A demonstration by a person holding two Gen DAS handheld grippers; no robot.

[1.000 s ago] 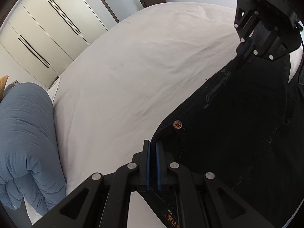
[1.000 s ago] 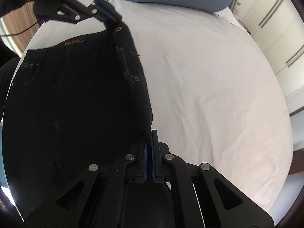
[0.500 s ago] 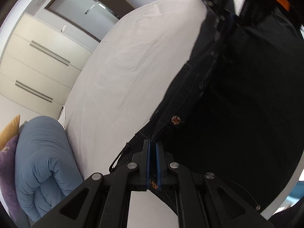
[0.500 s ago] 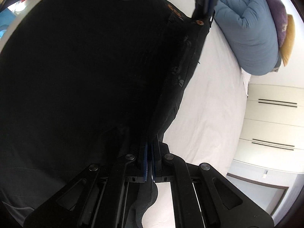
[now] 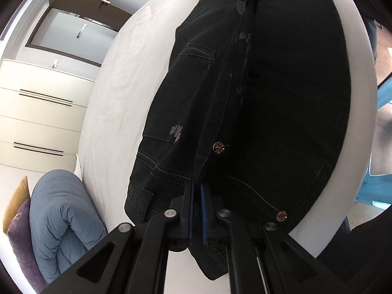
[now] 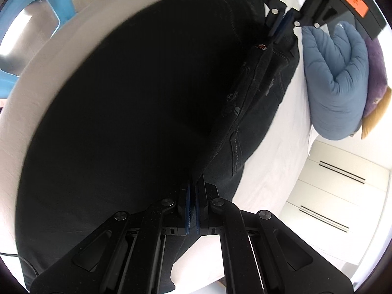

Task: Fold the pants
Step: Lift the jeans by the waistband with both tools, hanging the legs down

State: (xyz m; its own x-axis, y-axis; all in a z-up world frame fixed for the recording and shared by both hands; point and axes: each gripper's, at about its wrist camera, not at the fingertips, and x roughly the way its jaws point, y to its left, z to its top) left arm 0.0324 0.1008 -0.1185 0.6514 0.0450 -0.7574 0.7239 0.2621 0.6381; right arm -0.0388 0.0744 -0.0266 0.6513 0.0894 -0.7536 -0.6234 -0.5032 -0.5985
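Two hand-held grippers pinch the black pants (image 5: 281,93), which drape over the white bed (image 5: 117,93). Left hand-held gripper (image 5: 197,191) is clamped tight on the waistband, by the button (image 5: 218,147). Right hand-held gripper (image 6: 192,188) is closed on the fabric edge. Blue duvet (image 6: 335,78) lies at two o'clock from it.

Black pants (image 5: 281,93), copper buttons, folded lengthwise, on bed

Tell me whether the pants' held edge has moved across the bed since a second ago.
Yes. The pants edge swung from beside the bare white sheet over onto the other leg, folding them lengthwise.
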